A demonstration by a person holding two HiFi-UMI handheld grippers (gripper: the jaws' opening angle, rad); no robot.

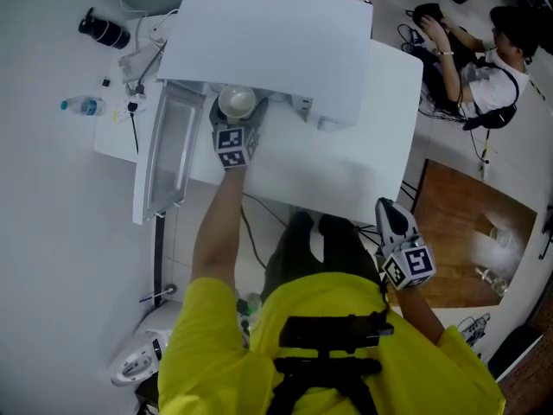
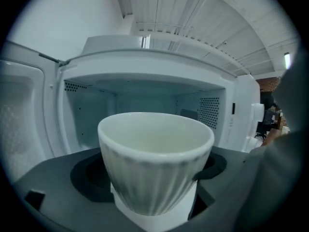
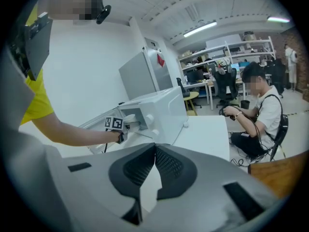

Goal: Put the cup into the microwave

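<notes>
Both jaws of the left gripper (image 1: pixel 234 121) clamp the white ribbed cup (image 2: pixel 155 161), with the open microwave (image 2: pixel 145 64) just ahead. Carry it in level, clearing the sill. The right gripper (image 3: pixel 154 161), pinched together empty, hangs well behind.

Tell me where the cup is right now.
Upper centre-left of the head view: the cup is held in the left gripper, just in front of the open microwave, beside its swung-out door.

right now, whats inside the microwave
Inside the microwave, bare side and back walls show, with vent holes and nothing on them. The floor is mostly covered by the cup held in front of the opening, so anything sitting there cannot be seen.
</notes>
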